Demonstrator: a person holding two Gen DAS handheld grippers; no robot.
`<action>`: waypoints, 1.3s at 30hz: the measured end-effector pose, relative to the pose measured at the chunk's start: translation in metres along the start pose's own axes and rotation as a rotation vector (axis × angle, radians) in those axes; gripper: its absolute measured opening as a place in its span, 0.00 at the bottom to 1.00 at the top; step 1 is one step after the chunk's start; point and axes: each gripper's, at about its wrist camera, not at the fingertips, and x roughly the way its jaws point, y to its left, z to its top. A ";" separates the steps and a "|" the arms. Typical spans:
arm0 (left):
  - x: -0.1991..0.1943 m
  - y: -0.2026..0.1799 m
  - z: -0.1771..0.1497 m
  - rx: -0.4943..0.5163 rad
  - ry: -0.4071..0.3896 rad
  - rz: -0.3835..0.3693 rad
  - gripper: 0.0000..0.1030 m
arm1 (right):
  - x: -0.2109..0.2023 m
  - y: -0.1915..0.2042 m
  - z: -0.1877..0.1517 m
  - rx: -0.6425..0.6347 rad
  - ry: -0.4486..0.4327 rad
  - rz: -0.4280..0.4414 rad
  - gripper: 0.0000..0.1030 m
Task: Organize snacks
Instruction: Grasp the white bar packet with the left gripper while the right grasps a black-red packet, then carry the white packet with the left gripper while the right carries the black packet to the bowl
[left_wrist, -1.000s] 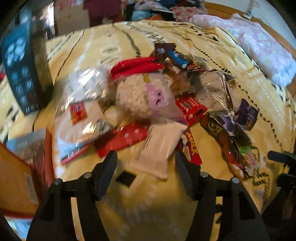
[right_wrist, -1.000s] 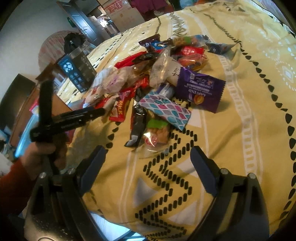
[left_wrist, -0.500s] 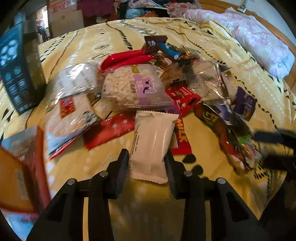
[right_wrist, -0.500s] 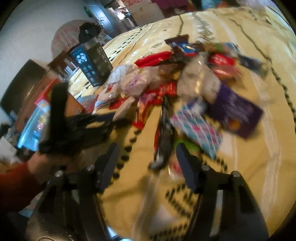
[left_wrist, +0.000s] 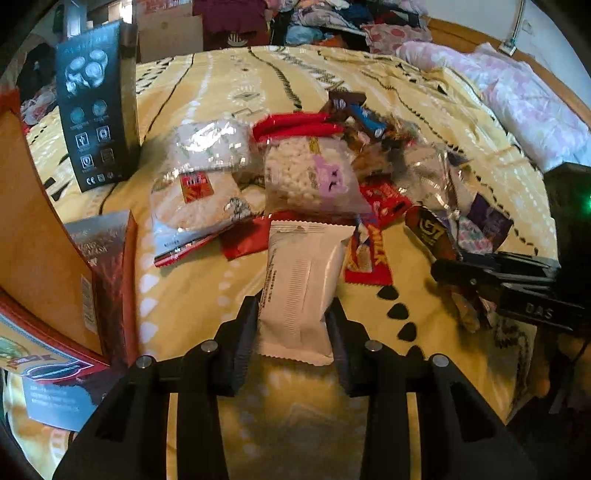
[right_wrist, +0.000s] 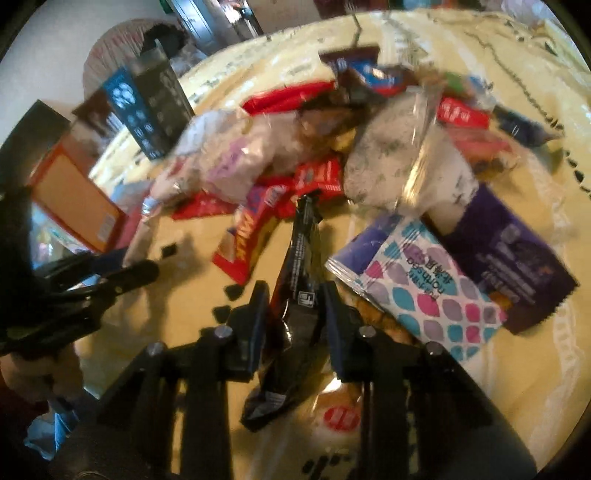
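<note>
A heap of snack packets (left_wrist: 332, 177) lies on a yellow patterned bedspread (left_wrist: 229, 85). In the left wrist view, my left gripper (left_wrist: 293, 310) is shut on the near end of a white packet (left_wrist: 303, 266), both pads against its sides. In the right wrist view, my right gripper (right_wrist: 294, 291) has its jaws closing around a long black packet (right_wrist: 301, 251), which looks pinched and crumpled between the fingers. The right gripper (left_wrist: 443, 269) also shows at the right of the left view. The left gripper (right_wrist: 129, 271) shows at the left edge of the right view, held by a hand.
A tall black box (left_wrist: 96, 110) stands at the back left, beside an orange carton (left_wrist: 33, 229). A red MILK bar (right_wrist: 247, 240), a patterned packet (right_wrist: 424, 295) and a purple packet (right_wrist: 517, 266) lie near the right gripper. Pink bedding (left_wrist: 517, 96) lies at the far right.
Both grippers moved in toward the heap and narrowed: the left closed on the white packet, the right came down over the black packet and closed around it.
</note>
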 end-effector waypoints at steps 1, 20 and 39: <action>-0.005 -0.001 0.000 0.000 -0.011 -0.001 0.37 | -0.009 0.003 0.000 0.001 -0.022 0.011 0.28; -0.175 0.032 0.035 -0.077 -0.311 0.116 0.37 | -0.107 0.110 0.064 -0.167 -0.256 0.087 0.28; -0.323 0.275 -0.033 -0.562 -0.474 0.459 0.37 | -0.062 0.370 0.139 -0.484 -0.207 0.407 0.29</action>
